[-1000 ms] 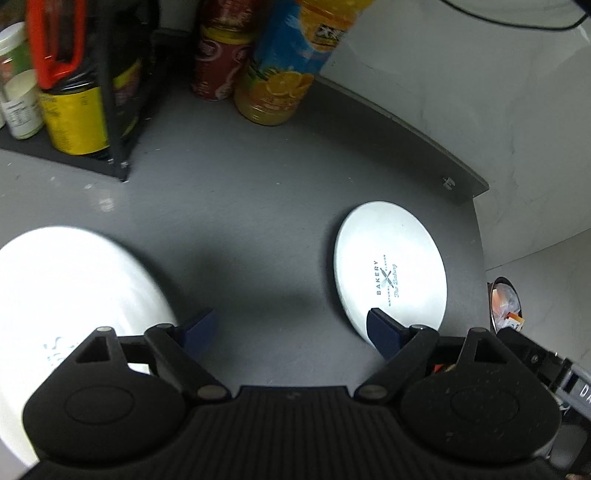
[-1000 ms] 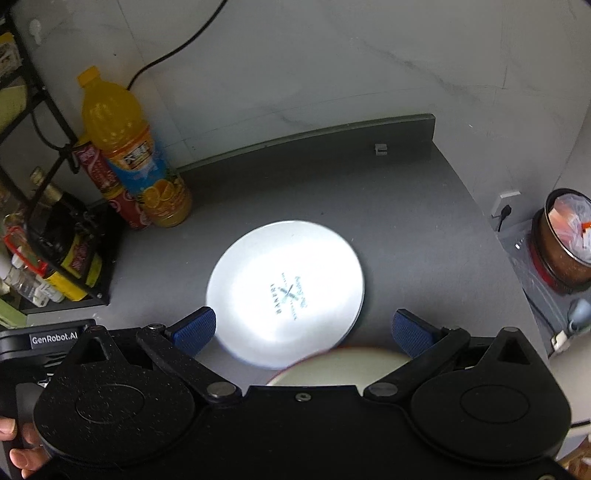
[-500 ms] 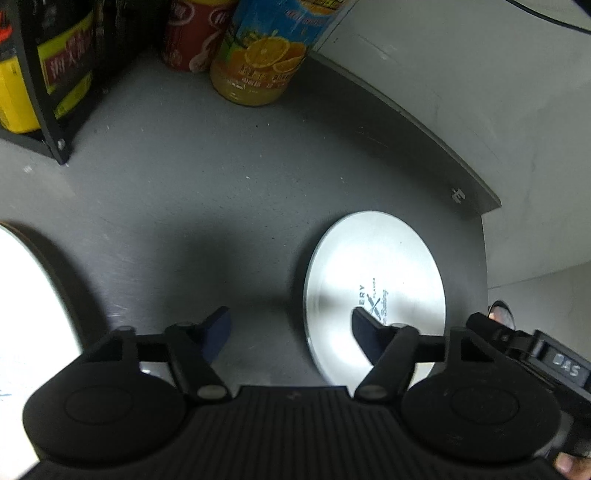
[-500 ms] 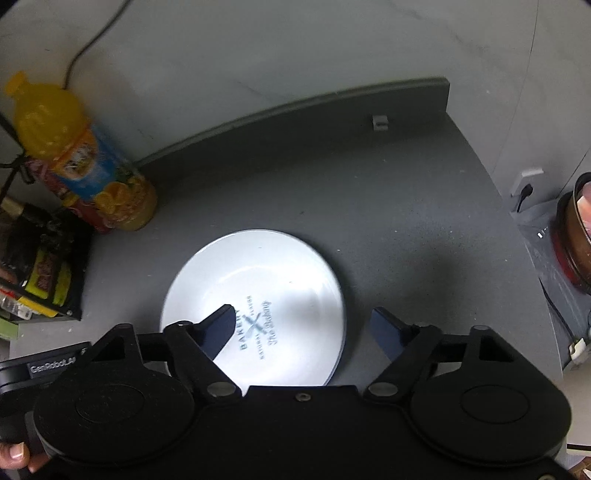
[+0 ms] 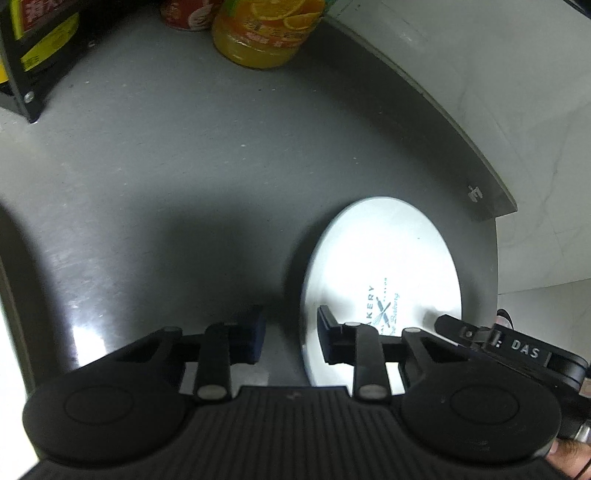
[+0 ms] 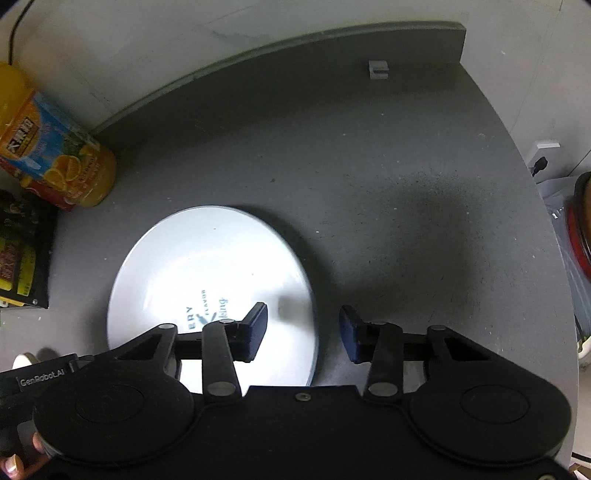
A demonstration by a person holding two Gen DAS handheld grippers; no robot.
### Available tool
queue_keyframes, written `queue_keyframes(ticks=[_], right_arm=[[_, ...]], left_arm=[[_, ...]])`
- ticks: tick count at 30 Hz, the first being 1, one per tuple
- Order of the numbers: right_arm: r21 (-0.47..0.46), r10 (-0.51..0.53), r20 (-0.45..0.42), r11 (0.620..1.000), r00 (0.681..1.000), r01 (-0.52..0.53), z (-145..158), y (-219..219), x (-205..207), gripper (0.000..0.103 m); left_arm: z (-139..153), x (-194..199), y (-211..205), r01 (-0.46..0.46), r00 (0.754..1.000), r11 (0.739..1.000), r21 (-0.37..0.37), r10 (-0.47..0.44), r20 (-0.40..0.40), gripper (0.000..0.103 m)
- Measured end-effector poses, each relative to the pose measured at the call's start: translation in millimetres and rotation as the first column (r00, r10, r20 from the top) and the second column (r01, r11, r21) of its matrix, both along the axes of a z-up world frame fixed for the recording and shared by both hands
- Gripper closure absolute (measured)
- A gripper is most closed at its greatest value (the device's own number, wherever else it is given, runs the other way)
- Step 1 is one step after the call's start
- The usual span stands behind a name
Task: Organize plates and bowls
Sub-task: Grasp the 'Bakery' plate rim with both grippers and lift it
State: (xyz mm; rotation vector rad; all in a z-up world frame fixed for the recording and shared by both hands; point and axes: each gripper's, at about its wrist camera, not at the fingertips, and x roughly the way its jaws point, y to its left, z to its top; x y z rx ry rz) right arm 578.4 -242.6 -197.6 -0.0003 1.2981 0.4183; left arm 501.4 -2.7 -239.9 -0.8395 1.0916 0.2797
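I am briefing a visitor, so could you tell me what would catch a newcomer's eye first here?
The white plate printed with a bakery logo lies on the dark grey counter, with both open tools straddling its opposite rims: the left tool and right tool. A bright orange juice bottle stands by the back wall.

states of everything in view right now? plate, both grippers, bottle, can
plate: flat on the counter, empty, printed side up
left gripper: open, jaws astride the plate's left rim
right gripper: open, jaws astride the plate's right rim
juice bottle: upright
red can: upright, top cropped
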Motion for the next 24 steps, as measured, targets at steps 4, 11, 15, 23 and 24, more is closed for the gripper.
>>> queue_keyframes(ticks=[4,11,15,23,24], right_arm=[[0.003,0.005,-0.049,1.0,0.999,-0.005,-9,1,8,0.072],[0.0,0.095,-0.074,0.995,0.993,-0.095,-11,11,14,0.081],[-0.002,0.146,-0.066,0.989,0.987,-0.146,-7,13,13,0.084],[0.054,0.187,-0.005,0.981,0.982,-0.186,21,24,8,0.091],[0.057,0.191,-0.002,0.98,0.982,-0.191,24,26,7,0.091]], left_arm=[[-3,9,-2,0.024,1.0,1.0,-0.018,-0.024,-0.008,0.091],[-6,14,-4,0.043,0.999,0.999,-0.032,-0.044,-0.022,0.094],[-2,14,-1,0.05,0.998,0.998,-0.031,-0.051,-0.027,0.094],[23,6,18,0.042,0.999,0.999,-0.01,-0.041,0.021,0.094],[26,5,20,0.042,0.999,0.999,-0.001,-0.042,0.02,0.094]])
